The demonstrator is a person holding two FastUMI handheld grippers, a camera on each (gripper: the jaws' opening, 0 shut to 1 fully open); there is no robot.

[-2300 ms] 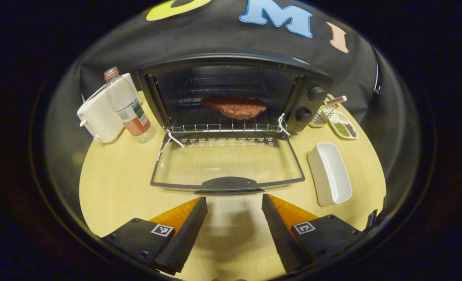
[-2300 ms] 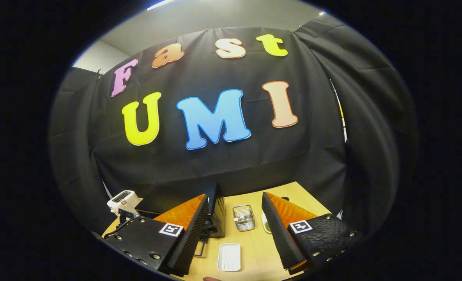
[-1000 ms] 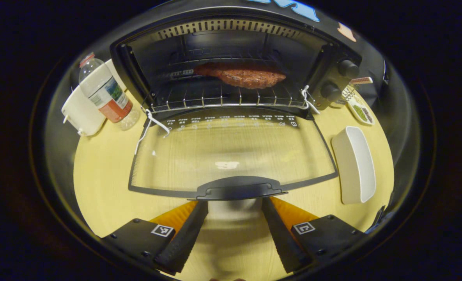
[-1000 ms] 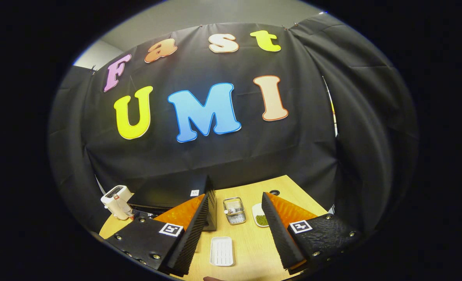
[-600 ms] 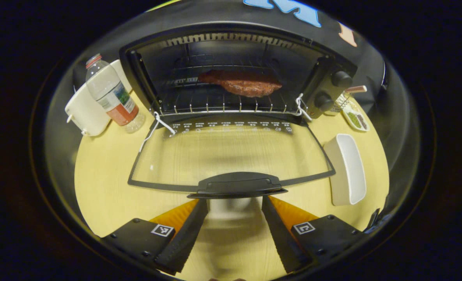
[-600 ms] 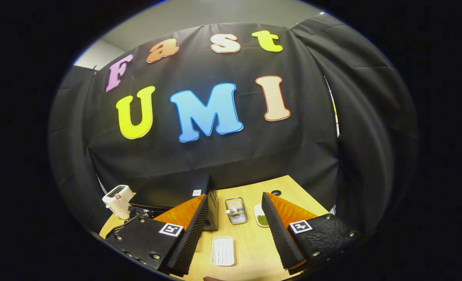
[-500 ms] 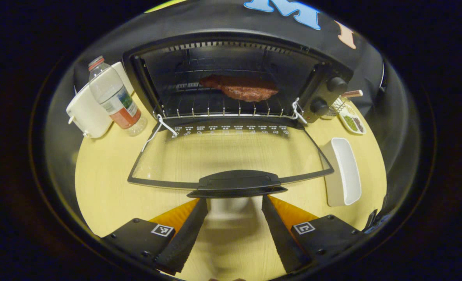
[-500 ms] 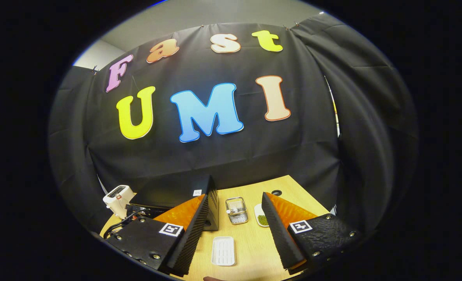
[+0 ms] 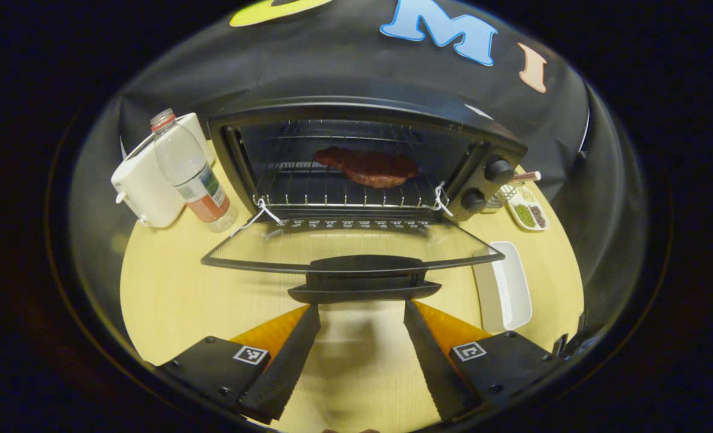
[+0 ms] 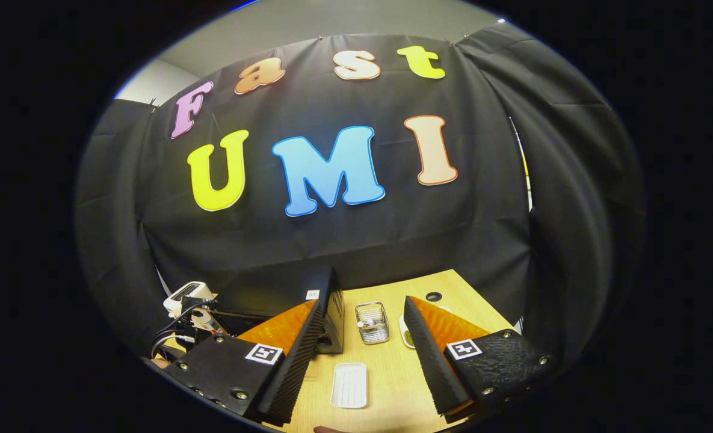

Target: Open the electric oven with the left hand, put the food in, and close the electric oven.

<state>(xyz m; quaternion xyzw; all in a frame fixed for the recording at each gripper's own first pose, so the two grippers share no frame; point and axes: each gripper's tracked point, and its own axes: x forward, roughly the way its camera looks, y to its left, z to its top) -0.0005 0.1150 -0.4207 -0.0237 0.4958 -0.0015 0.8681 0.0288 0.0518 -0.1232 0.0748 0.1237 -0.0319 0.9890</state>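
Oven door (image 9: 350,243) part up, stiff, glass: push at handle (image 9: 363,285). Left tongs (image 9: 362,313) spread below handle, empty; right tongs (image 10: 363,328) spread.

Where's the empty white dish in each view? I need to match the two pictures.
Left gripper view: white dish at right, on the table, front-right of the oven.
Right gripper view: white dish at bottom centre.
Shared landmark: the black oven, left of the dish in both.

The left hand-held gripper (image 9: 362,316), spread, sits just below the handle (image 9: 363,293) of the half-raised oven door (image 9: 260,249).
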